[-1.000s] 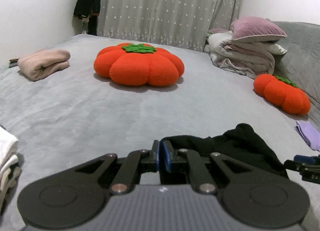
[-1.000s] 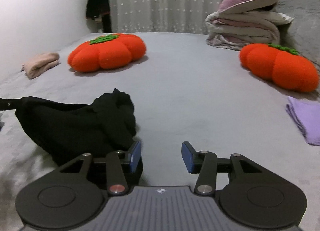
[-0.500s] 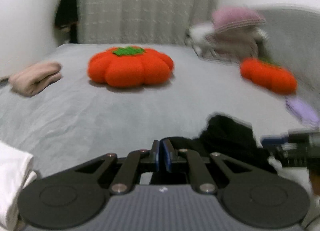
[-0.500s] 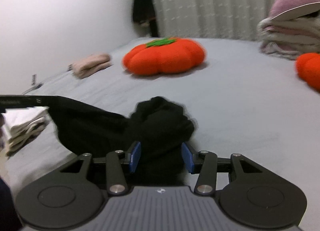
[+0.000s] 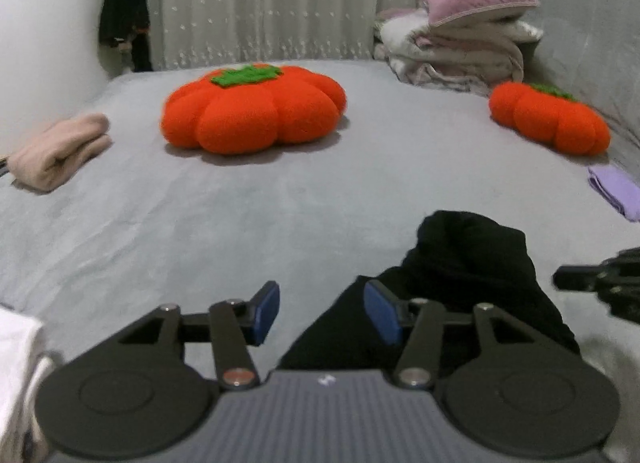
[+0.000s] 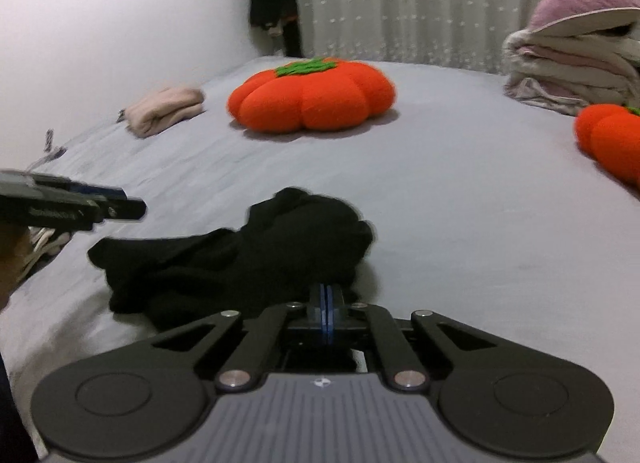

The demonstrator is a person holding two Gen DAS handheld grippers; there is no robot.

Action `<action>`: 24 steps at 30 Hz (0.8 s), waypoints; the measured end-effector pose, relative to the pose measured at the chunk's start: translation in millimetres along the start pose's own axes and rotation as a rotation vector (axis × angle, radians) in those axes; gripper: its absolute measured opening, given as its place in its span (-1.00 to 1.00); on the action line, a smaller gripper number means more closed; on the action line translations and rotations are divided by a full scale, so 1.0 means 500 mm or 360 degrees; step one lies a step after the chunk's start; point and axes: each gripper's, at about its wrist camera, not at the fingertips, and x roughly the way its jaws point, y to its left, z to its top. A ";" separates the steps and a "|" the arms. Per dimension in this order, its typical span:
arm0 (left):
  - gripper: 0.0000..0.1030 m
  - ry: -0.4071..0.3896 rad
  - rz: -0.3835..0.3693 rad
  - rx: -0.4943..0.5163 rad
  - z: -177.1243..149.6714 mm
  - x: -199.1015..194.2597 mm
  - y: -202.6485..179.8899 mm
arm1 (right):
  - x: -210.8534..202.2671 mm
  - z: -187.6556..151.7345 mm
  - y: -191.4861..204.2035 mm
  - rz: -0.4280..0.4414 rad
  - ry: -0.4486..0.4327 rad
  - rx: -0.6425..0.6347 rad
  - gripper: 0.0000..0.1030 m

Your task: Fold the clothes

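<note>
A crumpled black garment (image 5: 472, 259) lies in a heap on the grey bed (image 5: 280, 215). My left gripper (image 5: 320, 303) hovers at its left edge with its jaws opening; the cloth lies under the right finger and the pads press on nothing. In the right wrist view the garment (image 6: 280, 247) spreads to the left, and my right gripper (image 6: 326, 295) is shut on its near edge, blue pads together. The left gripper (image 6: 120, 203) shows at the left of that view, above the cloth. The right gripper's tip (image 5: 568, 275) enters the left wrist view from the right.
Two orange pumpkin cushions (image 5: 252, 107) (image 5: 552, 123) sit further back. A rolled pink cloth (image 5: 60, 151) lies at left, a purple cloth (image 5: 616, 191) at right, and white folded clothes (image 5: 16, 343) at near left. Stacked bedding with a pink pillow (image 5: 472, 3) stands at back right.
My left gripper let go of the black garment and spread its jaws; the cloth's lifted edge dropped to the bed. My right gripper moved left onto the heap and shut on it.
</note>
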 end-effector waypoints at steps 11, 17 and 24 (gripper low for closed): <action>-0.03 0.0198 0.0132 0.0157 0.006 0.154 -0.056 | 0.002 -0.009 0.033 0.0102 -0.0060 -0.0099 -0.35; -0.86 0.0226 0.0152 0.0244 -0.013 0.161 -0.063 | 0.035 -0.038 0.141 0.0073 -0.0108 -0.0468 -0.35; -0.88 0.0068 0.0107 0.0067 0.004 0.089 -0.018 | 0.089 -0.048 0.146 -0.0099 -0.0016 -0.0533 -0.83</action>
